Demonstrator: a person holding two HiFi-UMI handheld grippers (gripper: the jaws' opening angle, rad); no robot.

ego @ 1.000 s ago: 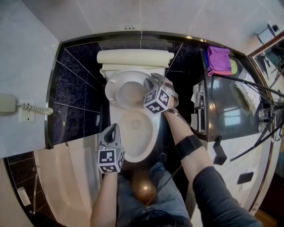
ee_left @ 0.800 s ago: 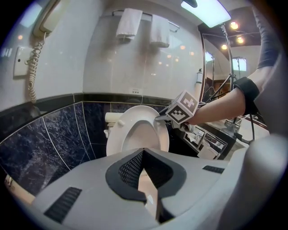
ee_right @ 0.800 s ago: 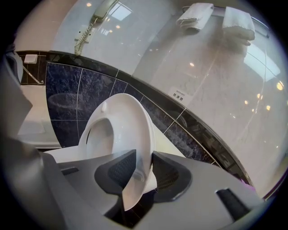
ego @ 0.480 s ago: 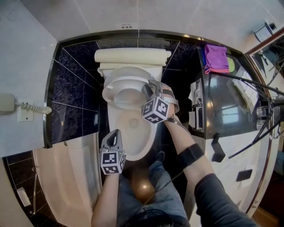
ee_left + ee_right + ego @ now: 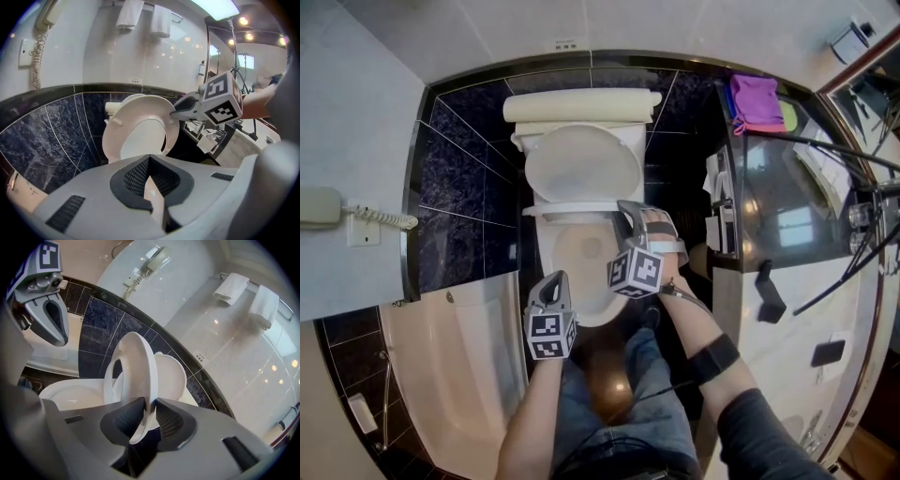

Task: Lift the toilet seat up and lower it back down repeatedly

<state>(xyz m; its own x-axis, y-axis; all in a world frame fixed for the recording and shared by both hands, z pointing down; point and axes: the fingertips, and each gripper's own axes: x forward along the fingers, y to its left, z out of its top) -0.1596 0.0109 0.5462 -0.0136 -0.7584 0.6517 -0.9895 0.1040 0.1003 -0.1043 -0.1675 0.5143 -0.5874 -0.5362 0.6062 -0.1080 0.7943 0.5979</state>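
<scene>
The white toilet seat [image 5: 136, 362] stands tilted up off the bowl [image 5: 581, 258], apart from the raised lid [image 5: 581, 164] behind it. My right gripper [image 5: 626, 210] holds the seat's right rim; its jaws are closing and the rim sits pinched between the pads [image 5: 165, 414]. In the left gripper view the seat [image 5: 112, 140] shows as an upright ring with the right gripper [image 5: 177, 111] at its edge. My left gripper [image 5: 553, 283] hovers by the bowl's front left, shut with nothing in it.
A bathtub [image 5: 441, 366] lies at the left below a wall phone [image 5: 323, 206]. Right of the toilet runs a vanity counter [image 5: 787, 281] with a purple cloth [image 5: 757, 114]. Towels [image 5: 143, 16] hang above the tank. The person's legs [image 5: 619, 403] stand before the bowl.
The right gripper has drawn back toward the person with the seat rim, and the seat has tipped forward away from the lid. The head view has shifted; the left gripper stays by the bowl's front.
</scene>
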